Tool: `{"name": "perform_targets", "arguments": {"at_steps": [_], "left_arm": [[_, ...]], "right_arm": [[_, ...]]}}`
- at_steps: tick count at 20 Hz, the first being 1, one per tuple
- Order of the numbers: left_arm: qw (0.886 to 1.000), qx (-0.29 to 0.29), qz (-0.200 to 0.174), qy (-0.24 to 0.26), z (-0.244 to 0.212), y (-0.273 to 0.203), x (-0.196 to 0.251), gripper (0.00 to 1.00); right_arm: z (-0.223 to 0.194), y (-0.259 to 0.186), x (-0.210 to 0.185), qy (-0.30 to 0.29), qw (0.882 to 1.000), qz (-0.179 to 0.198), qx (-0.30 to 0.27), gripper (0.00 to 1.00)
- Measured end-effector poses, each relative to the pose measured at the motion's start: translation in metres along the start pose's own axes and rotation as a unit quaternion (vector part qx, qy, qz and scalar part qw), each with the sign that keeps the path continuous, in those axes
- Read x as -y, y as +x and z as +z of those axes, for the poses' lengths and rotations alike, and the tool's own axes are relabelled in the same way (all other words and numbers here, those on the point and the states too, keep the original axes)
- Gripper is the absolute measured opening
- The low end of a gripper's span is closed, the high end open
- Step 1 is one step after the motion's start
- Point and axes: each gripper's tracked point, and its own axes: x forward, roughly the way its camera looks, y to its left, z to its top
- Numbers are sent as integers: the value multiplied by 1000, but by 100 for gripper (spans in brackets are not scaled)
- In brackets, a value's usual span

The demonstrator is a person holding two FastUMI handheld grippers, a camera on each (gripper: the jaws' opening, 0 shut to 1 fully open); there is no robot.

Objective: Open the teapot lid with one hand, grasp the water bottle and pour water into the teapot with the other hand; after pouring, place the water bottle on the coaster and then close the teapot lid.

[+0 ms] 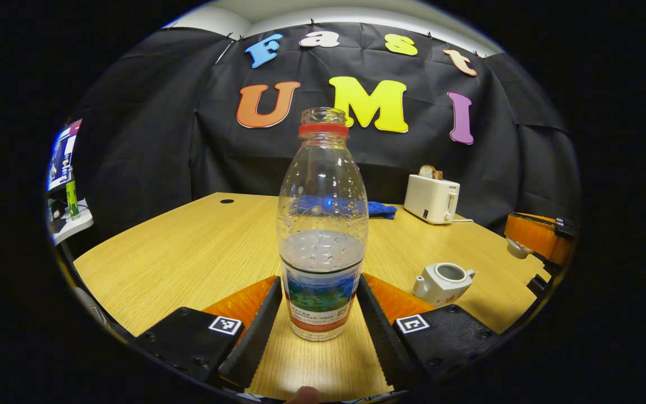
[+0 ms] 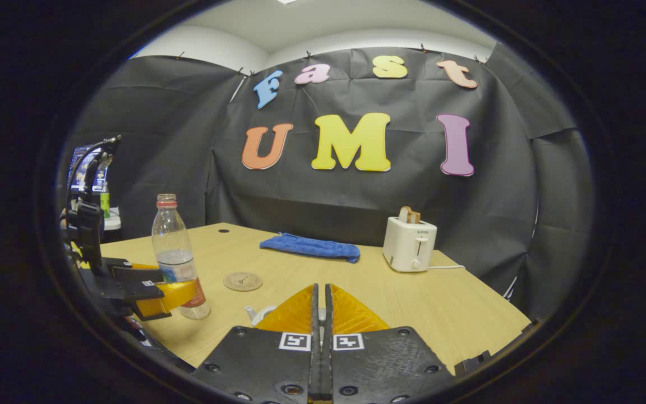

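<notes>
A clear water bottle [image 1: 322, 224] with a red neck ring and no cap stands upright on the wooden table [image 1: 188, 252], about a third full. My left gripper [image 1: 318, 279] holds it at the label, one finger pressed on each side; the right gripper view has that same gripper [image 2: 171, 294] at the bottle [image 2: 176, 252]. The white teapot [image 1: 443, 280] sits to the right with its top uncovered. My right gripper [image 2: 321, 287] is shut; in the left gripper view it [image 1: 525, 238] hovers right of the teapot with a small white lid [image 1: 516, 248] between its fingers. A round coaster [image 2: 243, 280] lies behind the bottle.
A white toaster [image 2: 410, 244] with bread in it stands at the back right, its cord trailing off. A blue cloth [image 2: 310, 247] lies at the table's back middle. A side shelf with a green bottle [image 1: 70, 197] sits beyond the left edge.
</notes>
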Motion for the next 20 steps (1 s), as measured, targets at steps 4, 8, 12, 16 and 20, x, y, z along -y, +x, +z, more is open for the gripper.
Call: {"name": "perform_targets", "arguments": {"at_steps": [4,8,12,16,20], "left_arm": [[999,8,14,31,13,-6,-6,79],[991,27,32,125,36,-11,-11,77],[964,21,67,255,47,-9,-29,76],[920,-11,68,386,38,-11,-34,75],[853,-39,78,514,28,-9,-32,75]], "right_arm": [[-2,-4,3,4,1000,3,-1,0],[2,-11,15,18,1000,4,5,0],[2,-20,31,22,1000,-1,7,0],[-4,-28,44,24,1000,-6,3,0],[-10,-35,52,24,1000,-7,0,0]]}}
